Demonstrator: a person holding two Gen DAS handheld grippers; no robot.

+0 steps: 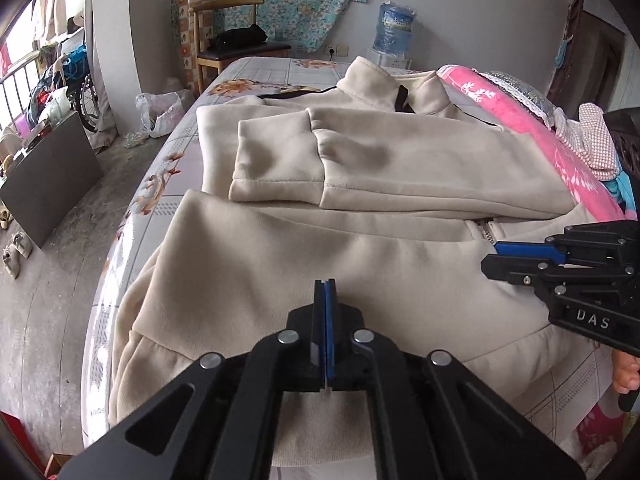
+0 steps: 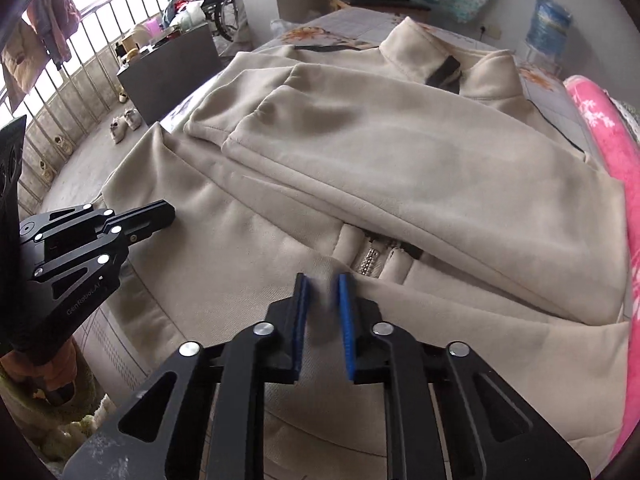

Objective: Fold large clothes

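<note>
A large beige zip-up jacket [image 1: 400, 152] lies spread on the bed, collar at the far end, both sleeves folded across its chest. My left gripper [image 1: 325, 283] is shut over the jacket's lower front, and I see no cloth between its pads. From the right wrist view the left gripper [image 2: 170, 214] hangs by the jacket's [image 2: 400, 160] left edge. My right gripper [image 2: 323, 280] pinches a raised ridge of the jacket's fabric just short of the zipper [image 2: 370, 260]. In the left wrist view the right gripper [image 1: 490, 260] comes in from the right, near the zipper [image 1: 486, 232].
A pink blanket [image 1: 540, 120] runs along the bed's right side. The patterned bed sheet [image 1: 256, 80] shows beyond the collar. A wooden chair [image 1: 224, 40] and a water jug [image 1: 394, 26] stand past the bed. On the floor to the left are a grey board [image 1: 48, 176] and shoes [image 1: 16, 252].
</note>
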